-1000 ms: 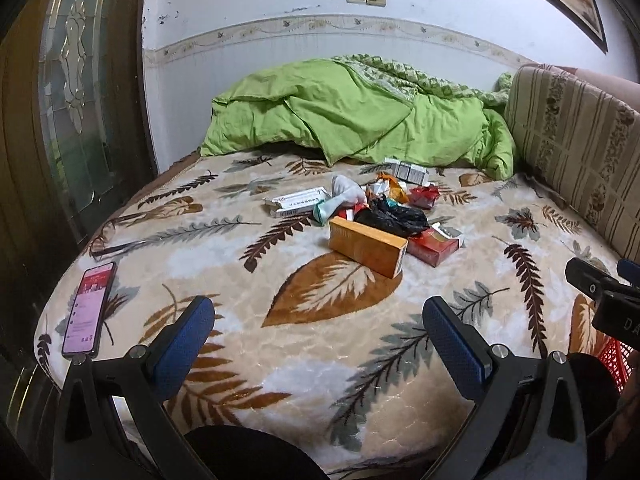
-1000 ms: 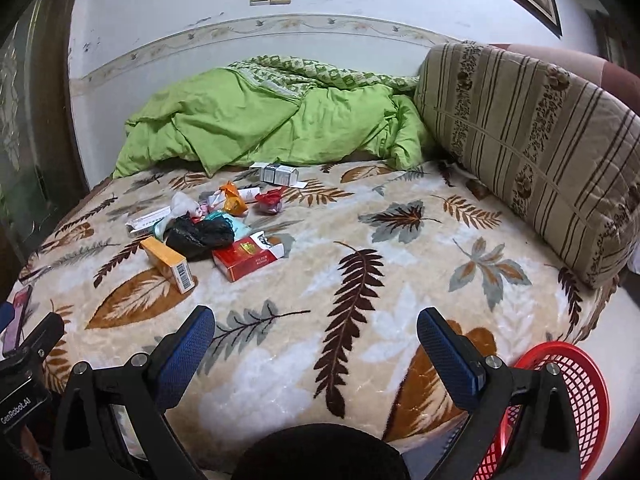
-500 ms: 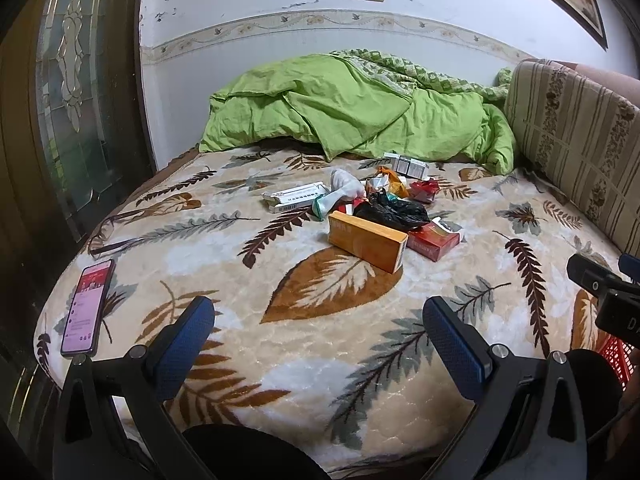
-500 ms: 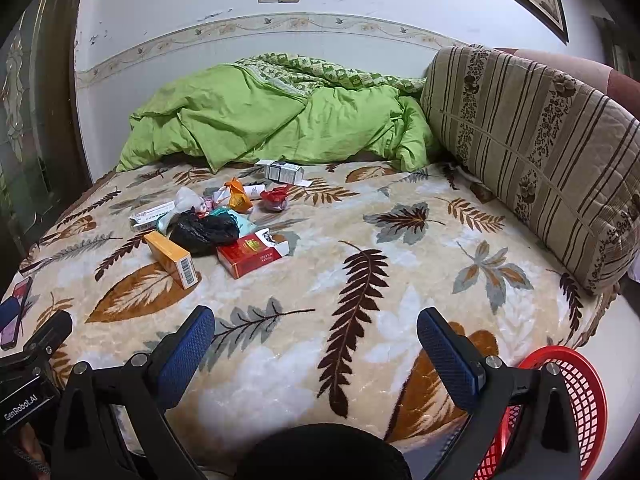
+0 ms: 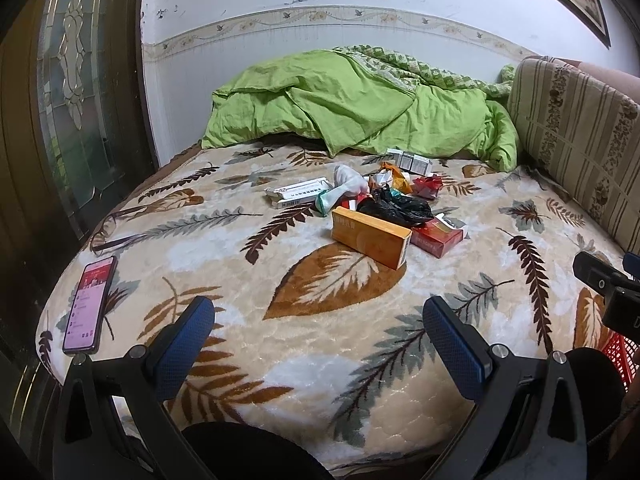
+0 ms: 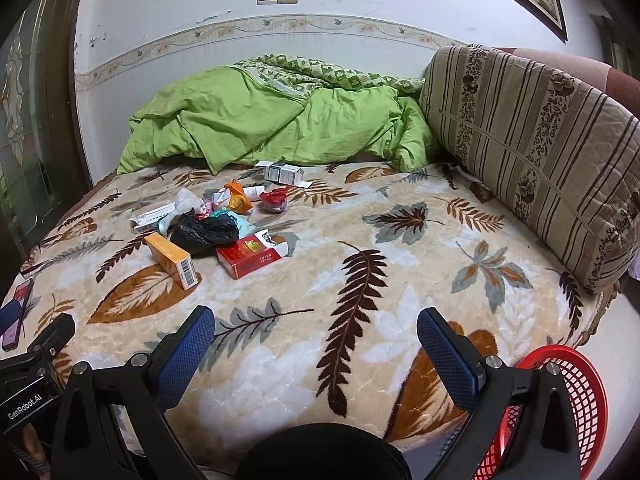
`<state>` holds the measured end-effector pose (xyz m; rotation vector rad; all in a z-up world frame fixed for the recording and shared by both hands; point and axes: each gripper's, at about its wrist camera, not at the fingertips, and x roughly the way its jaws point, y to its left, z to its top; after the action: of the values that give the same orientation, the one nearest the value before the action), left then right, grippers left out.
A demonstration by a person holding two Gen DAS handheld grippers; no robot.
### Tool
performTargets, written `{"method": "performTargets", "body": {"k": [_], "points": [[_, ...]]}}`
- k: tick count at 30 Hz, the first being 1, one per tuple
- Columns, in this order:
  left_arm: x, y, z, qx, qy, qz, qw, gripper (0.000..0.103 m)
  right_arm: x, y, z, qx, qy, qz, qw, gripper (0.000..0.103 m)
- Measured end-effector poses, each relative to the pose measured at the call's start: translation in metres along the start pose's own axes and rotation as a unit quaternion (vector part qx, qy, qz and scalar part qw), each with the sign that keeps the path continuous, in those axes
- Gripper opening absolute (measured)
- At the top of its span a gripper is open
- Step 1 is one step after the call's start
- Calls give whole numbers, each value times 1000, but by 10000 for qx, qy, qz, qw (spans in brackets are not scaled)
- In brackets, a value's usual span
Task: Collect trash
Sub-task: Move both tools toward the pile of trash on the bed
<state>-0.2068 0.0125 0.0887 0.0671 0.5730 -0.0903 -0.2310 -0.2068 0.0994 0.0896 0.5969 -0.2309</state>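
**Both grippers wide open over the near edge of the bed, trash piled mid-blanket**

The left gripper [image 5: 318,322] hovers above the leaf-patterned blanket [image 5: 320,360], jaws spread wide, nothing between the blue pads. The right gripper [image 6: 316,332] sits the same way, jaws apart and empty, over the near end of the bed.

The trash lies in one loose cluster well ahead of both grippers, toward the middle of the blanket. At the front, an orange box [image 5: 370,237] lies on its side; just beside it, to the right, a red cigarette pack [image 5: 436,238] with its lid flipped open. Touching both from behind is a crumpled black plastic bag [image 5: 396,207]. To the left of the bag lies a flat white box [image 5: 298,194], with a white wad of tissue [image 5: 348,176] near it. Farther back sit an orange wrapper [image 6: 238,196], a crumpled red wrapper [image 6: 275,199] and a white-and-grey carton [image 6: 282,172], the last close to the heaped green quilt [image 6: 280,124].

A red mesh basket [image 6: 580,400] stands off the bed at the near right corner, beside the right gripper. A phone [image 5: 90,304], screen lit, lies on the blanket's near left edge, well apart from the pile. A striped cushion [image 6: 532,148] lines the right side.
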Motion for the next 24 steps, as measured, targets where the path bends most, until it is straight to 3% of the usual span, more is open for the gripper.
{"method": "performTargets", "body": {"k": [16, 24], "points": [[1, 1, 0, -9, 29, -11, 10000, 103, 2, 3, -2, -15, 45, 40, 10000, 102], [13, 6, 1, -206, 290, -146, 9993, 103, 8, 2, 2, 3, 229, 209, 9995, 102]]}}
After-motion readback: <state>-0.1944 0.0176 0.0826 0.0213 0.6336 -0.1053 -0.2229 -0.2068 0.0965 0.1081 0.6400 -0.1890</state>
